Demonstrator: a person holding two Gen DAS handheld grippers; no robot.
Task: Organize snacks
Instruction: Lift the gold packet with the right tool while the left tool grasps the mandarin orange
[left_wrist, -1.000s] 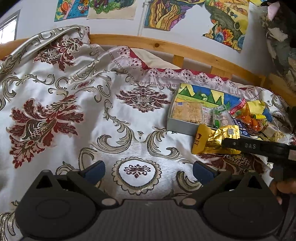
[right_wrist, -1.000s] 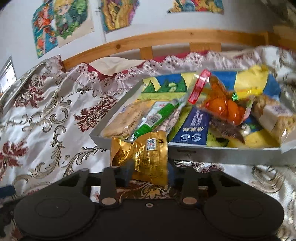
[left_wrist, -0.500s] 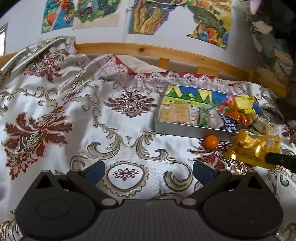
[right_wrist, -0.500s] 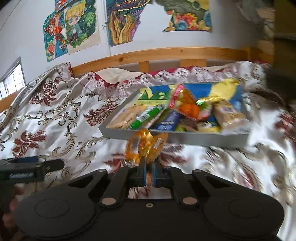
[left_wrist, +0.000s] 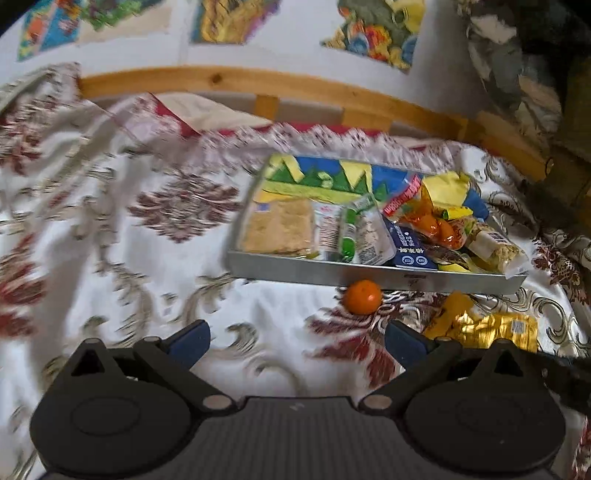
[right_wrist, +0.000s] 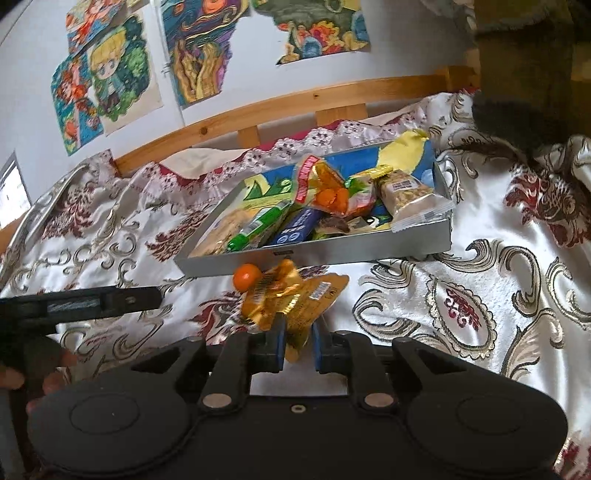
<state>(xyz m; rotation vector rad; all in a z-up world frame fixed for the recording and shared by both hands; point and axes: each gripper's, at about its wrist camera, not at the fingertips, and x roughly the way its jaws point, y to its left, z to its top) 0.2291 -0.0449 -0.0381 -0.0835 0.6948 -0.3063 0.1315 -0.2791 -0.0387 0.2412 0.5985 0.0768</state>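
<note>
1. A grey tray (right_wrist: 332, 253) sits on the patterned bedspread (right_wrist: 480, 266), crowded with snacks: a green-wrapped stick (right_wrist: 258, 227), a dark blue packet (right_wrist: 297, 230), an orange-filled clear bag (right_wrist: 328, 194) and an oat bar (right_wrist: 410, 197).
2. A small orange ball (right_wrist: 246, 276) lies on the bedspread just in front of the tray's near wall, at about 11 o'clock from the gold packet (right_wrist: 291, 299) in the right wrist view.
3. The right gripper (right_wrist: 298, 347) is clenched on the gold packet, its blue pads pinching the packet's lower end.
4. The packet is held above the bedspread, short of the tray; its long axis runs from the pads up toward 12 o'clock, the crumpled top fanning toward the tray.
5. The left gripper (left_wrist: 297, 336) stands wide apart with nothing between its fingers; in its view the ball (left_wrist: 362, 296) lies at 1 o'clock and the packet (left_wrist: 480, 326) at 3 o'clock.
6. A wooden bed rail (right_wrist: 295, 101) and wall drawings (right_wrist: 107, 77) lie beyond the tray.
</note>
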